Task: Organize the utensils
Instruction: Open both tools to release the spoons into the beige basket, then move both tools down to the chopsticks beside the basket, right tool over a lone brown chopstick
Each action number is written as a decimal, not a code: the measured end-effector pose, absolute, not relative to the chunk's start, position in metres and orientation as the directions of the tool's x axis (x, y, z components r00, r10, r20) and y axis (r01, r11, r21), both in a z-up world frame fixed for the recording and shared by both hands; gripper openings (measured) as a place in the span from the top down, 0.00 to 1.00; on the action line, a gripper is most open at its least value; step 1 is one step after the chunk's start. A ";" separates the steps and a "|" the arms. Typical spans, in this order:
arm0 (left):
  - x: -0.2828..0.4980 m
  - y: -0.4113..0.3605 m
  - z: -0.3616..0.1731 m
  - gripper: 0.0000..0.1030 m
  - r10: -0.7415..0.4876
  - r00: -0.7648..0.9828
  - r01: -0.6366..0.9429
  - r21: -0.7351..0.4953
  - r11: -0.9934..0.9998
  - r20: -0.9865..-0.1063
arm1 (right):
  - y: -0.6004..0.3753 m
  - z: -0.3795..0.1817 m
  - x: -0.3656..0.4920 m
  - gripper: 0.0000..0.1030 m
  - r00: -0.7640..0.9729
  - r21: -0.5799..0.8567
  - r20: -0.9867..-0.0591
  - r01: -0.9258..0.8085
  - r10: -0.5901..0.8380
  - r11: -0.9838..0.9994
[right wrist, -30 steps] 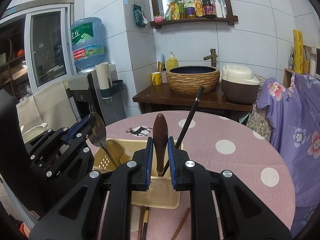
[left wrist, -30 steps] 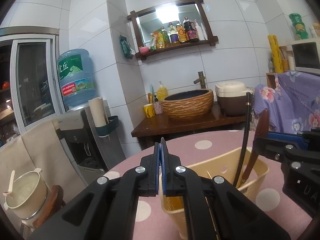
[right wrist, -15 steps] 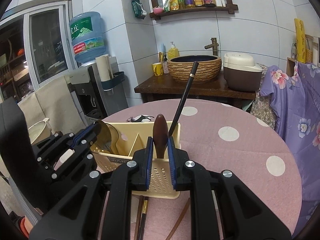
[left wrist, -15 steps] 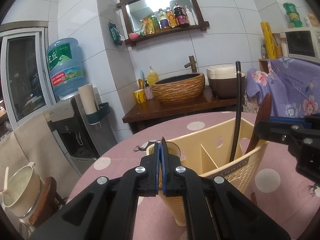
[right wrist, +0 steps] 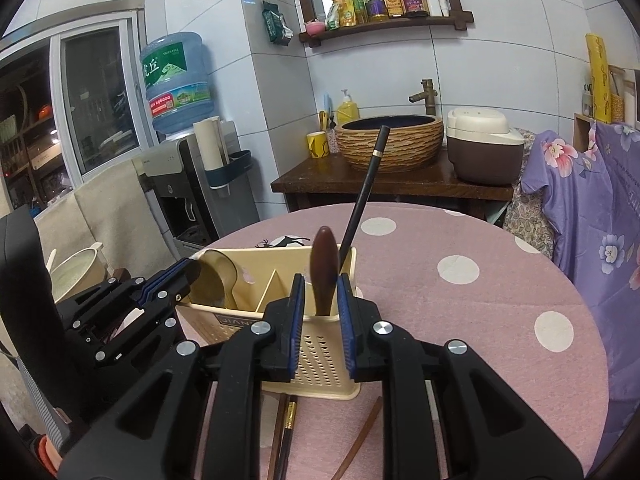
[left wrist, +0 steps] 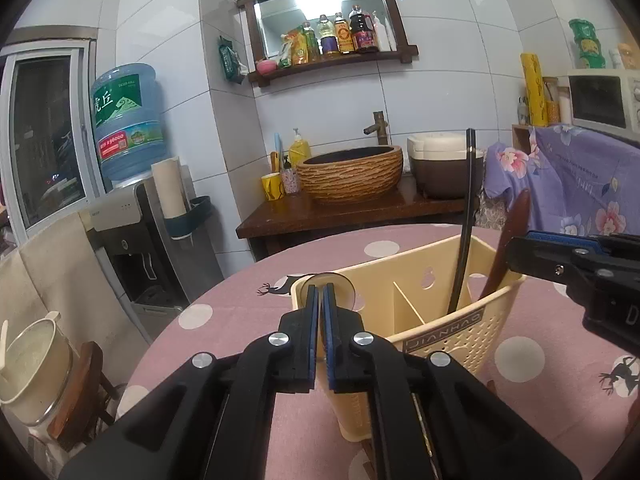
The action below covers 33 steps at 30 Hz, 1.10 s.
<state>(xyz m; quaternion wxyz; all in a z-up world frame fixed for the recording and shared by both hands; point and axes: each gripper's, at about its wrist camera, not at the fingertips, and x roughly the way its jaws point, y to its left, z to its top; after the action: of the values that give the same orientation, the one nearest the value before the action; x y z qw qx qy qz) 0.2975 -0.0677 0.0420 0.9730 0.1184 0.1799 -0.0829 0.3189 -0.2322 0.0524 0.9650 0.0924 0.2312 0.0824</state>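
Utensils are what we are sorting into the cream slotted caddy [right wrist: 324,344] that stands on the pink dotted tablecloth [right wrist: 460,320], right in front of both our grippers. Our right gripper [right wrist: 319,294] has its jaws opening, with a visible gap on either side of the brown wooden handle [right wrist: 323,268] standing upright between them in the compartment nearest it; the pads no longer press on it. Just beyond that handle a black chopstick [right wrist: 362,200] leans out of the same end of the caddy. Our left gripper [left wrist: 321,300] has its jaws only a sliver apart and opening; a metal spoon [right wrist: 214,276] stands bowl-up just past its tips, in the compartment at its end, and we cannot tell whether the pads touch it. Below our right gripper, more chopsticks [right wrist: 286,432] lie flat on the cloth against the caddy's base, with a single brown stick [right wrist: 360,440] beside them.
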 end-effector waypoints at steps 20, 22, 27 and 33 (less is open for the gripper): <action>0.220 -0.027 0.013 0.17 -0.122 0.865 0.181 0.075 0.981 -0.487 | -0.260 0.011 0.253 0.46 0.819 0.249 -0.554 -0.010 0.151 0.969; 0.217 -0.025 0.004 0.17 -0.117 0.847 0.176 0.066 0.982 -0.519 | -0.259 -0.002 0.250 0.46 0.798 0.245 -0.584 0.001 0.147 0.970; 0.211 -0.019 -0.023 0.17 -0.111 0.797 0.168 0.041 0.985 -0.594 | -0.256 -0.033 0.241 0.46 0.743 0.247 -0.650 0.009 0.159 0.969; 0.202 -0.006 -0.044 0.24 -0.110 0.751 0.142 -0.004 0.990 -0.652 | -0.249 -0.055 0.233 0.46 0.705 0.236 -0.693 0.023 0.152 0.971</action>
<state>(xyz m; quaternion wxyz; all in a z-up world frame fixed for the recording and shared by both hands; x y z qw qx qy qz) 0.2018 -0.0061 -0.0438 0.9353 0.0230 0.3467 -0.0672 0.2334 -0.2492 -0.0552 0.9162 0.1143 0.3825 0.0352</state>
